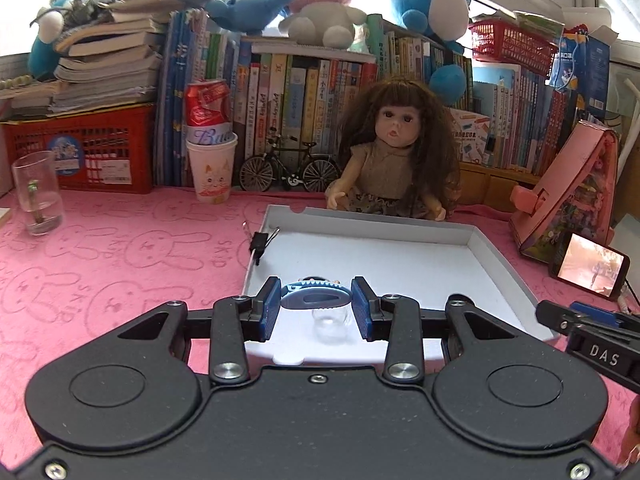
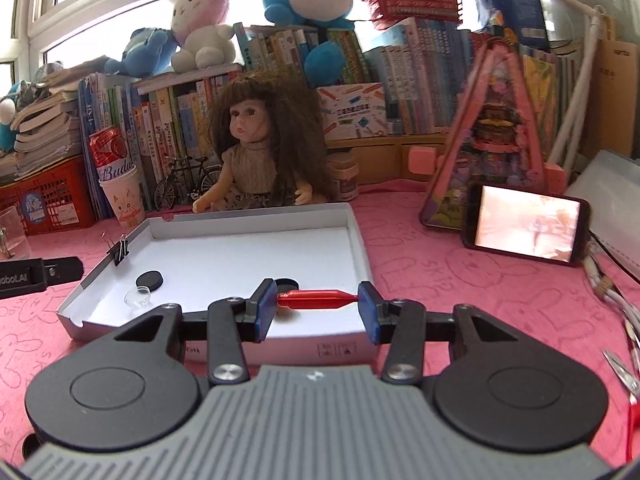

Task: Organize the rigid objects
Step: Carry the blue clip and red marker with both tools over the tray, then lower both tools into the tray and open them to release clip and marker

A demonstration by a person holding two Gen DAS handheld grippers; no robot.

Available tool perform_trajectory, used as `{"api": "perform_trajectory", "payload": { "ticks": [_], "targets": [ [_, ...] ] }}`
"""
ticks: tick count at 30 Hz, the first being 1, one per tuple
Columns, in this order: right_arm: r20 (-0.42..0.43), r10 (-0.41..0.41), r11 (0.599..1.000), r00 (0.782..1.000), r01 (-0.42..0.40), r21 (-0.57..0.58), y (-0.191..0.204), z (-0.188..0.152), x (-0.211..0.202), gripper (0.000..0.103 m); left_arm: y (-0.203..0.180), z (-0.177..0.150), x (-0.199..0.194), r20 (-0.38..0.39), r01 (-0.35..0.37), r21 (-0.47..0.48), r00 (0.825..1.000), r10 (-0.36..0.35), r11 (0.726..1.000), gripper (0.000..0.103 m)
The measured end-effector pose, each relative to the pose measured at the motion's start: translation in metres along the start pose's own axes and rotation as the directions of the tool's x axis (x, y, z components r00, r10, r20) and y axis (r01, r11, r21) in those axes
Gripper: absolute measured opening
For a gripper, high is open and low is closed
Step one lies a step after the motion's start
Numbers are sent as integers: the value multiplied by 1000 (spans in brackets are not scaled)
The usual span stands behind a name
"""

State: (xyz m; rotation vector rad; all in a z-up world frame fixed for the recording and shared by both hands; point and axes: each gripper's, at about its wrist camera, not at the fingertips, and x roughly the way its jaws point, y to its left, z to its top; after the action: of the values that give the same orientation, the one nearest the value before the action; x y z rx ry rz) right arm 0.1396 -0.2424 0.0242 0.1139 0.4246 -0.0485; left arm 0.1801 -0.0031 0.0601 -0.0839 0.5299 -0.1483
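Note:
A shallow white box lid (image 1: 496,256) lies on the pink cloth; it also shows in the right wrist view (image 2: 356,236). My left gripper (image 1: 316,306) is shut on a blue-grey oval object (image 1: 316,300) just above the lid's near left part. Below it lies a small clear cup (image 1: 330,322), which the right wrist view (image 2: 139,295) shows beside a black disc (image 2: 150,280). My right gripper (image 2: 318,306) is shut on a red pen-like piece (image 2: 316,299), held crosswise over the lid's near edge. Another black disc (image 2: 286,283) lies behind it.
A black binder clip (image 1: 260,242) grips the lid's left wall. A doll (image 1: 394,152), toy bicycle (image 1: 290,170), paper cup with a can (image 1: 210,170), glass (image 1: 38,192), lit phone (image 2: 528,226) and pink toy house (image 2: 492,152) ring the lid. Scissors (image 2: 622,376) lie at right.

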Motion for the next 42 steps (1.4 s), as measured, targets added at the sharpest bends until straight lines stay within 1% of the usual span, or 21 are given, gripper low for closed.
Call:
{"api": "perform_trajectory", "payload": {
  "ticks": [3,5,9,12,14,16,19,25,33,42],
  "targets": [
    [-51,57,998,997,-56,27,-2,18,20,49,1,17,21,-32,32,3,999,-32,999,36],
    [-78,86,996,993,-84,25,-1,30,35,50,1,28,37,-64,35,0,997,-35,999,36],
    [-119,80,997,990,-78,25,5,48,64,50,3,46,75,-124,42,-20,991,-45,999,36],
    [-168,105,994,980,-99,45,7,52,87,50,3,51,102,-161,15,-44,987,-22,999,36],
    [-197,121,992,973,-111,63,7,51,100,50,2,52,115,-177,-4,-43,984,-4,999,36],
    [-207,102,994,973,-90,67,10,50,109,50,-2,49,124,-177,-28,-28,984,23,999,36],
    [-208,78,996,975,-69,49,15,46,118,50,-8,42,133,-175,-35,-3,984,34,999,36],
    [-219,64,998,974,-60,27,20,37,132,50,-15,35,144,-170,-59,43,983,65,997,36],
    [-234,50,999,971,-46,23,17,28,143,50,-10,32,154,-183,-81,46,979,88,996,36],
    [-219,35,999,975,-38,-9,20,26,144,49,-10,28,161,-200,-85,55,975,94,995,36]
  ]
}}
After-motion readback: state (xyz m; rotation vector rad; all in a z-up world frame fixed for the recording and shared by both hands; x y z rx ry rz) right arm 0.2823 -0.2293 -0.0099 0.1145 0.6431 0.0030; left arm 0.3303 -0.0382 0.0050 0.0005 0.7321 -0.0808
